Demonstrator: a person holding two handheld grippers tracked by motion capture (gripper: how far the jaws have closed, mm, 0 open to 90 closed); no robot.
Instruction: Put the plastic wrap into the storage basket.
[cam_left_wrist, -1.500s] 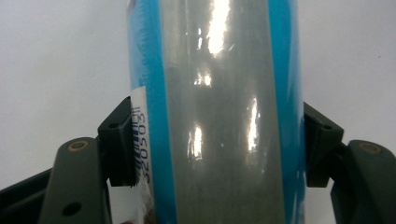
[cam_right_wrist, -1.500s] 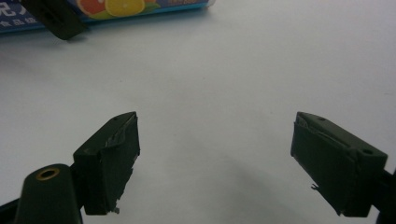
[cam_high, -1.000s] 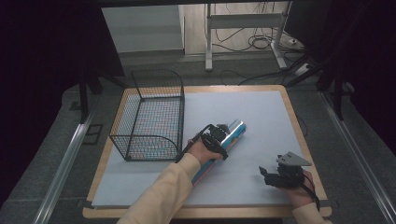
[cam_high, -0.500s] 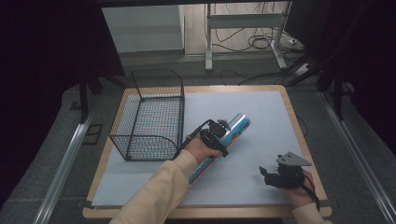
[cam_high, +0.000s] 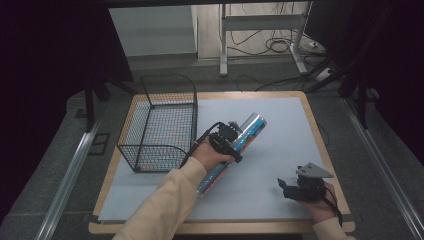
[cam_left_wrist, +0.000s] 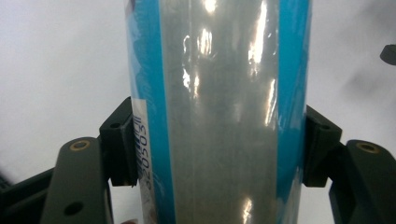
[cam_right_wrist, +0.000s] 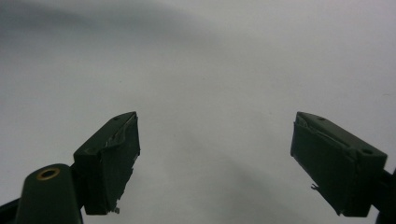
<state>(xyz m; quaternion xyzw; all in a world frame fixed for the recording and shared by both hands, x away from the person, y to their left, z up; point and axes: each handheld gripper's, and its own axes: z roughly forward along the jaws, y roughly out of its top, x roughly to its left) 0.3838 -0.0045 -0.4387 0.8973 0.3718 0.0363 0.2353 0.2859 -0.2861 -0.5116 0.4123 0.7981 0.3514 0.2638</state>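
Two grippers here; left gripper (cam_high: 231, 137) has its jaws clamped round the middle of a shiny blue-and-silver tube (cam_high: 235, 150), lifted at a tilt just beside the wire basket (cam_high: 160, 125); right gripper (cam_high: 292, 189) sits wide open, holding nothing, near the table's (cam_high: 280, 105) front edge.

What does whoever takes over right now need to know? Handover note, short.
Left tongs: shut on the tube, gripped mid-length, far end tilted up beside the basket.
Right tongs: open, holding nothing, low over the mat at the near right.
Done: tube grasped and lifted.
Left: tube is not in the basket yet; probably carry it over the rim and release.
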